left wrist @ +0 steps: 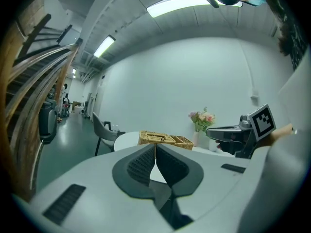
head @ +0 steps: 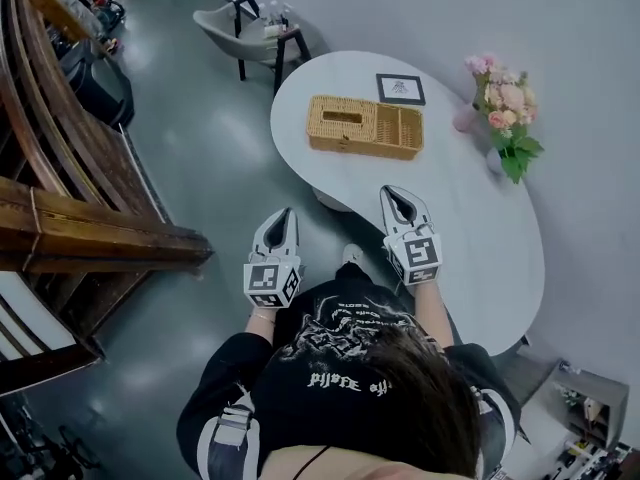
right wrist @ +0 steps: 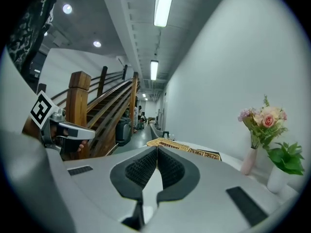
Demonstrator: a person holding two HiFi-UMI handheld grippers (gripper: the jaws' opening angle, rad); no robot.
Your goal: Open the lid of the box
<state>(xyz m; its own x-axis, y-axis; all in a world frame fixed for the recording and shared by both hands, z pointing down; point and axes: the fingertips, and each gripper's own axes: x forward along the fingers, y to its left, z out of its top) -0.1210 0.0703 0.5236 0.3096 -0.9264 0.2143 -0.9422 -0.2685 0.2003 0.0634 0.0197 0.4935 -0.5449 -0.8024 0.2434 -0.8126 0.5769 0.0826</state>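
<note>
A woven wicker box point(head: 364, 127) lies on the white oval table point(head: 470, 238), its lid down over the left part and an open-topped compartment at its right end. It shows small and far ahead in the left gripper view point(left wrist: 165, 139) and the right gripper view point(right wrist: 183, 148). My left gripper point(head: 284, 214) hangs over the floor just short of the table's near edge, shut, with nothing between its jaws. My right gripper point(head: 396, 197) is over the table's near edge, shut and empty too. Both point toward the box, well short of it.
A vase of pink flowers point(head: 503, 108) stands at the table's right side, with a small framed card point(head: 400, 89) behind the box. A grey chair point(head: 240, 30) stands beyond the table. A wooden staircase point(head: 70, 188) rises at the left. A person's head and dark shirt fill the bottom.
</note>
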